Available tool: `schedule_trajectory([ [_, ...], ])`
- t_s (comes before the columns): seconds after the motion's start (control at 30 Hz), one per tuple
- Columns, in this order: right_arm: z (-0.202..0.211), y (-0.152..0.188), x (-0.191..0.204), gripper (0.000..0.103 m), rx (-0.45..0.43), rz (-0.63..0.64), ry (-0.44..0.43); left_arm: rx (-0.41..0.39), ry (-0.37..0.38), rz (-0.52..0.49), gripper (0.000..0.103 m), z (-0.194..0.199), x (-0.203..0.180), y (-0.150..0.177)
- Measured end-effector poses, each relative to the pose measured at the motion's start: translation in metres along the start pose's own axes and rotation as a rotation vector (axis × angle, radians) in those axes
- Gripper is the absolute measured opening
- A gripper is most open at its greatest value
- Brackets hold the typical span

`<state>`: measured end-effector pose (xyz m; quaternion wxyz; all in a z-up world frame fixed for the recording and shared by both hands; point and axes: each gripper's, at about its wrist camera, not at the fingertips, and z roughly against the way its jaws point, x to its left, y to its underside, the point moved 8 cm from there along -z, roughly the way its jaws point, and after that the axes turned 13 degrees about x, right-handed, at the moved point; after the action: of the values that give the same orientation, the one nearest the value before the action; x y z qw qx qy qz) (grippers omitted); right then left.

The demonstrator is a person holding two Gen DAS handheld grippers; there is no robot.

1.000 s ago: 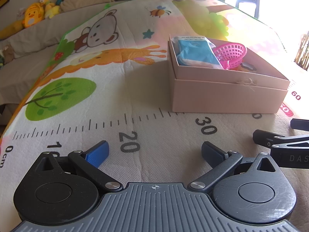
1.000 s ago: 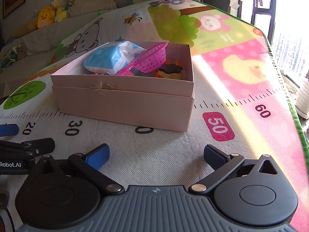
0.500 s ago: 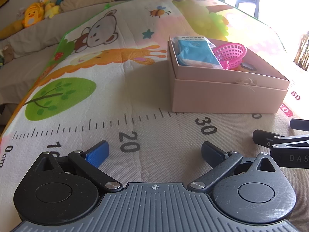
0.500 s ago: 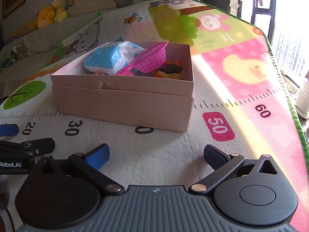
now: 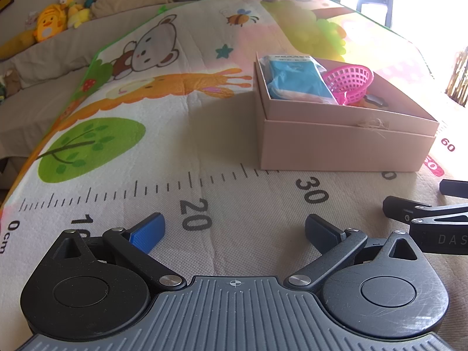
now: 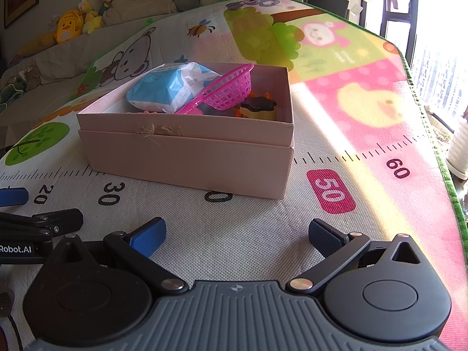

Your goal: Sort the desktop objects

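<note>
A pink cardboard box [image 5: 345, 149] [image 6: 187, 161] stands on the play mat. In it lie a blue and white packet [image 5: 295, 76] [image 6: 172, 87], a pink mesh basket [image 5: 351, 82] [image 6: 231, 87] and a small yellow and black item [image 6: 259, 108]. My left gripper [image 5: 234, 231] is open and empty, low over the mat, short of the box. My right gripper [image 6: 235, 234] is open and empty, in front of the box. Each gripper shows at the edge of the other's view.
The colourful play mat [image 5: 146, 122] with a printed ruler covers the surface. Plush toys [image 5: 49, 23] sit on the sofa behind. The mat's green right edge [image 6: 438, 152] drops off near a white pot [image 6: 459, 152] by the window.
</note>
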<state>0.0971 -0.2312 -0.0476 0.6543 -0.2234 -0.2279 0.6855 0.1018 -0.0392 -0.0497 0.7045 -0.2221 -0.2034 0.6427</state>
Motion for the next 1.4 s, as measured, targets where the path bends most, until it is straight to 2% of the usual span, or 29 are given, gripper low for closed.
schedule_trajectory([
  [1.4,0.0016,0.0014,0.0004,0.103,0.000,0.000,0.001,-0.002,0.012,0.003,0.103,-0.0002,-0.0001,-0.0011],
])
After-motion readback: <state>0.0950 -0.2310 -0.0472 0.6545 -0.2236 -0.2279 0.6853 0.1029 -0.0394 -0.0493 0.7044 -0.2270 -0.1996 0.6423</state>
